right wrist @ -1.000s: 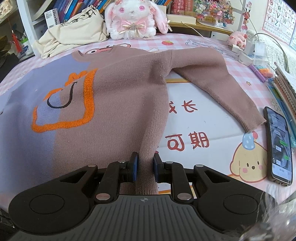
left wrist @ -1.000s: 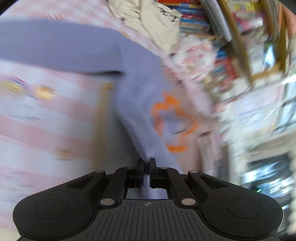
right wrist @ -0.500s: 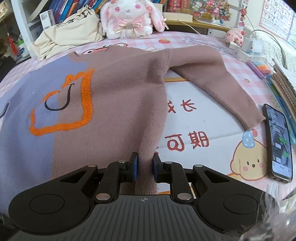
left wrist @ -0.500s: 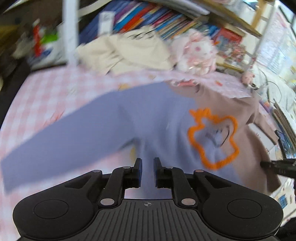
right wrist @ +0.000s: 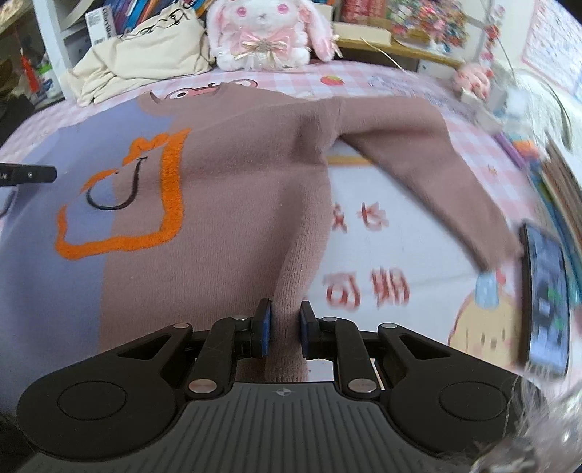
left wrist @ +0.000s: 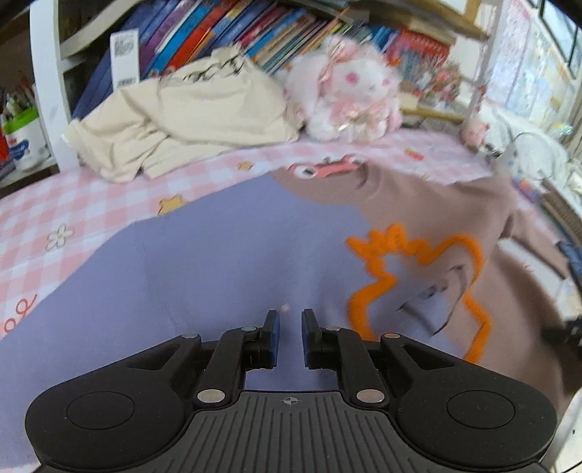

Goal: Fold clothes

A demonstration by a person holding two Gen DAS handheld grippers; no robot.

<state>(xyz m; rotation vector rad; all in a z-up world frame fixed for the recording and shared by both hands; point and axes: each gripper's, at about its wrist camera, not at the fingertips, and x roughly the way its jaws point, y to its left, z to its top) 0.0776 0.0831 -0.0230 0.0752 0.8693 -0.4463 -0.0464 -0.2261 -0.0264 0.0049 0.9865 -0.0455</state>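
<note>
One two-tone sweater (right wrist: 225,203), lilac and brown, lies spread on the pink checked tablecloth (left wrist: 72,203). Right gripper (right wrist: 284,333): jaws grasping a raised fold of the brown hem. Left gripper (left wrist: 290,336): jaws released, empty above the lilac half. At 12 o'clock, one plush rabbit (right wrist: 262,32); at 11, one cream garment (right wrist: 145,58); at 3, one phone (right wrist: 545,302).

A two-tone sweater (right wrist: 225,203) covers most of the desk (right wrist: 400,203), leaving a bare strip between its body and right sleeve. A cream garment (right wrist: 145,54) and plush rabbit (right wrist: 262,32) block the far edge; a phone (right wrist: 545,302) and stacked books (right wrist: 563,189) crowd the right side.
</note>
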